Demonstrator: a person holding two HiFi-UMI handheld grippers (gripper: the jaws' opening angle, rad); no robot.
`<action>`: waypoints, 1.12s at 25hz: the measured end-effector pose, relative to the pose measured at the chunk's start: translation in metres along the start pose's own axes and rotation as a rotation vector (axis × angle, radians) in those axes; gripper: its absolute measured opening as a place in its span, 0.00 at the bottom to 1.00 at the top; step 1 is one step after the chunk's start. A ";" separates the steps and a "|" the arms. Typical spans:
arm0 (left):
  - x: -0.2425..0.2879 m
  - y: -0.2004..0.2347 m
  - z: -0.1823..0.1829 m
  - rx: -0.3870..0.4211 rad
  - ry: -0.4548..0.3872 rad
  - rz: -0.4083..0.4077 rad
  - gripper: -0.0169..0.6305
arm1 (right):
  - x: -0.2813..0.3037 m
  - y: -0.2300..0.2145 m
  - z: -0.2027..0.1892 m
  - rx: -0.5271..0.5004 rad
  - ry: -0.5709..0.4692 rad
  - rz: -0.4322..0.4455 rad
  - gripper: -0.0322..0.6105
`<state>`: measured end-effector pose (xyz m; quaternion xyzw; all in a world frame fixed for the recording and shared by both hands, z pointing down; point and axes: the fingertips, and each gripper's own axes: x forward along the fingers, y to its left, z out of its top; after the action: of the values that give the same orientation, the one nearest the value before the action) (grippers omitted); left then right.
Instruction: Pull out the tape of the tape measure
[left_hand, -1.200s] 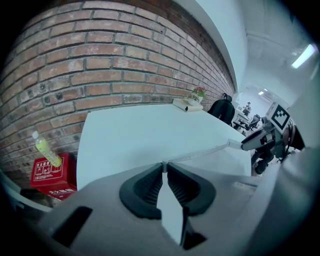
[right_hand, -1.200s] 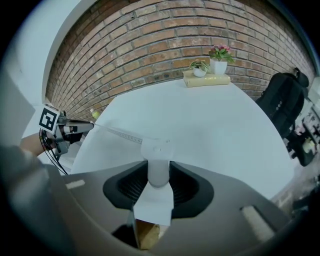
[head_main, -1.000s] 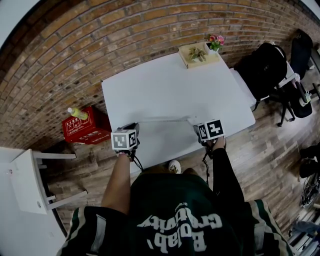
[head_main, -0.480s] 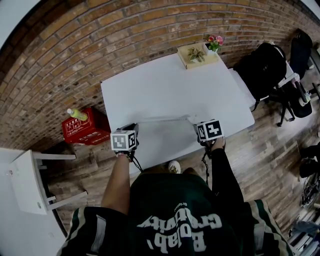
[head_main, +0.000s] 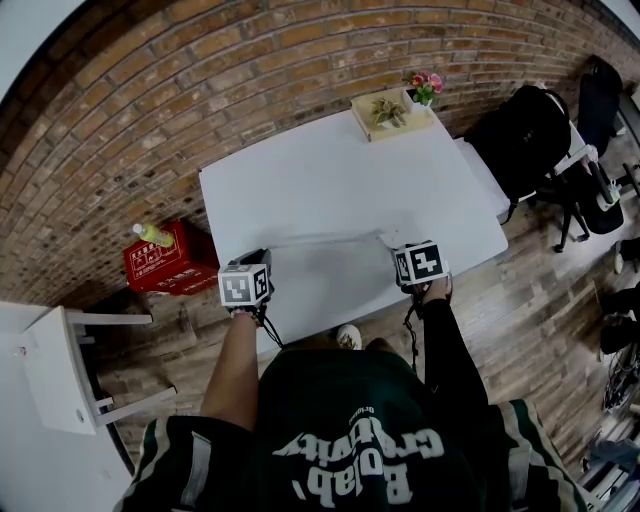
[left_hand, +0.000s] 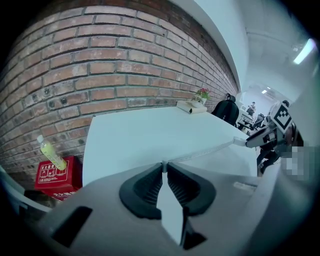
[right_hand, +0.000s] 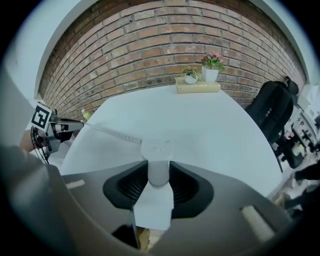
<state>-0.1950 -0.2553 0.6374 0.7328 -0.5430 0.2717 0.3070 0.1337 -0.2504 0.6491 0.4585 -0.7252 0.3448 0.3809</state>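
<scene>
The left gripper (left_hand: 164, 166), lower centre of its view, pinches the end of the tape (left_hand: 210, 149). The right gripper (right_hand: 158, 167) clamps the white tape measure case (right_hand: 157, 149). The strip crosses the lower part of the table (head_main: 340, 170). Best drawn apart level and straight: left and lower edges sit close, open tabletop lies upper right.

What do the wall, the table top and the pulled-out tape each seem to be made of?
The wall looks like matt red-brown brick with pale mortar lines. The table has a smooth white top, faintly glossy: probably laminate or painted board. The tape is a thin pale strip with printed marks, stretched straight; metal or plastic, I cannot tell.
</scene>
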 end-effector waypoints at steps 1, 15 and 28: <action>0.000 -0.003 0.002 -0.002 -0.010 -0.009 0.09 | 0.000 -0.001 0.000 0.002 -0.001 -0.001 0.28; 0.016 -0.035 0.009 0.110 -0.037 -0.053 0.09 | -0.001 -0.005 -0.001 0.009 -0.014 -0.011 0.28; 0.029 -0.049 -0.031 0.162 0.008 -0.059 0.09 | 0.021 0.000 -0.048 0.013 0.080 -0.020 0.28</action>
<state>-0.1426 -0.2397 0.6716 0.7697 -0.4964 0.3085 0.2569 0.1392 -0.2186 0.6902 0.4540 -0.7026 0.3637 0.4098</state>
